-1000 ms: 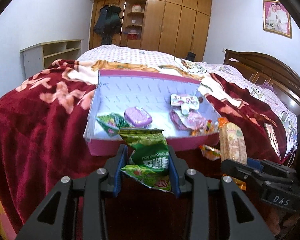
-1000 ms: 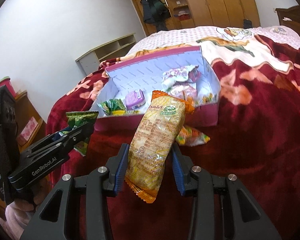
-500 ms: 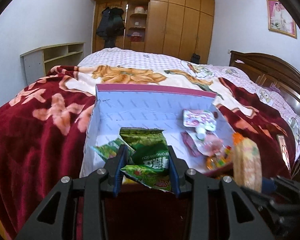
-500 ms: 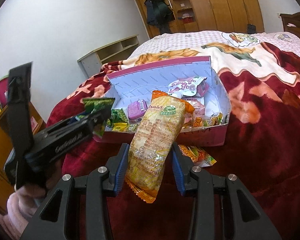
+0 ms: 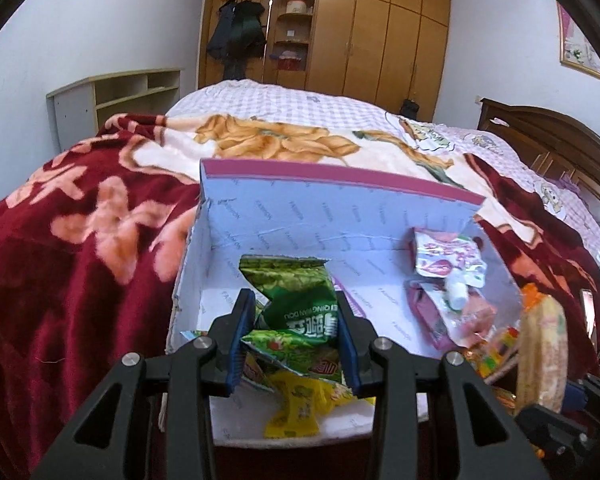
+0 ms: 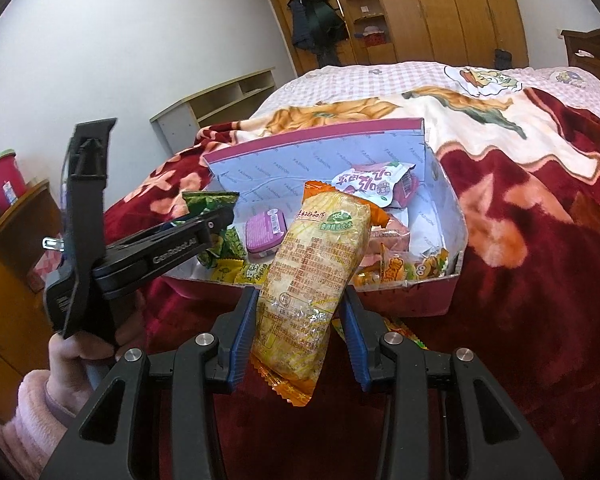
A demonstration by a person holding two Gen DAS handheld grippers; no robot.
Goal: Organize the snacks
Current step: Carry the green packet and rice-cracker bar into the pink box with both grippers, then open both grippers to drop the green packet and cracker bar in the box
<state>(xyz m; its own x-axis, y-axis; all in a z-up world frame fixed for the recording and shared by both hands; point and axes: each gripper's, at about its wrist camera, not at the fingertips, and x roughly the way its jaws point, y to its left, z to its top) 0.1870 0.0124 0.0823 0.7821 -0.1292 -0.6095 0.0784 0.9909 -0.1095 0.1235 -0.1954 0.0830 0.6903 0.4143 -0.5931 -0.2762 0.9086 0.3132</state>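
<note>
Wooden wardrobes line the far wall behind a bed [image 5: 80, 280] draped in a red flowered blanket, and an open box [image 5: 308, 216] sits on it, ahead of both tools. Leftmost, the left hand-held gripper [image 5: 294, 338] pinches a green snack bag [image 5: 296, 300] and holds it over the box's near left corner, above the yellow packets [image 5: 296, 408] lying inside. Ahead and to the right of it a white pouch [image 5: 448, 260] leans in the box's far right corner. Further right, the right hand-held gripper [image 6: 298, 330] clamps a yellow cracker pack [image 6: 316, 264] just short of the box's near wall. Both wrappers look light, crinkly and slippery, the crackers likely brittle, so a gentle squeeze across the middle suits them. Only the right wrist view shows the pink tin [image 6: 266, 232] and the person's hand [image 6: 84, 348] in a pink sleeve; only the left one shows the framed picture [image 5: 580, 48].
</note>
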